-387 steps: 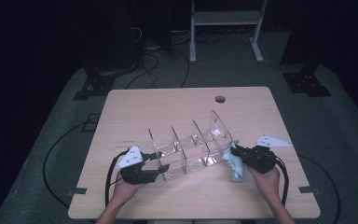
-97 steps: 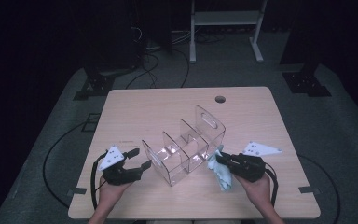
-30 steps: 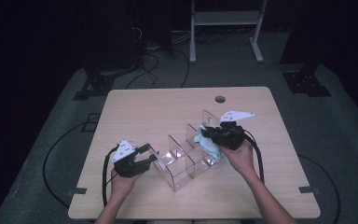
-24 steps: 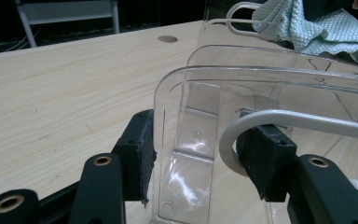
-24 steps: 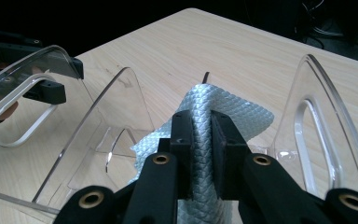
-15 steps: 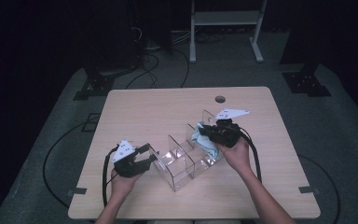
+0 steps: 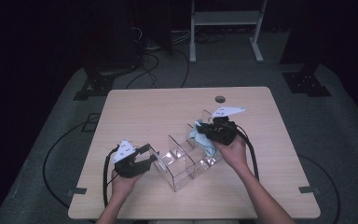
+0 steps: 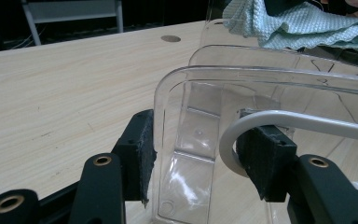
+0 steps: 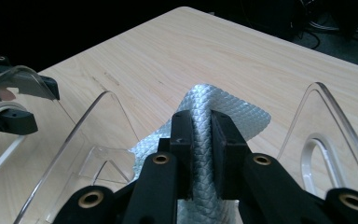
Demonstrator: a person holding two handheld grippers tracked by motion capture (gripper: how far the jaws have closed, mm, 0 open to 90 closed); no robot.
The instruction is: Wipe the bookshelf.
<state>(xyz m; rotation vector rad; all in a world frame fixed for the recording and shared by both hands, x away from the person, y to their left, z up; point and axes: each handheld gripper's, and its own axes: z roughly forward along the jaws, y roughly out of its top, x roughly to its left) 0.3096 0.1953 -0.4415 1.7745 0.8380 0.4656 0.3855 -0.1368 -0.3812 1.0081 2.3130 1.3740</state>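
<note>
A clear acrylic divided organizer (image 7: 182, 161) stands upright on the wooden worktop, its open compartments running in a row diagonally from the near left to the far right, its rounded partition walls rising above the base. A pale blue-green woven cloth (image 7: 200, 137), bunched and folded, hangs over the far end compartment, draped against its transparent walls.

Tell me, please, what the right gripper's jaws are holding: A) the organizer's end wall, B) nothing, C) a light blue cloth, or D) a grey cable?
C: in the right gripper view, the right gripper has its jaws pinched on a fold of the light blue cloth, above the clear organizer.
</note>
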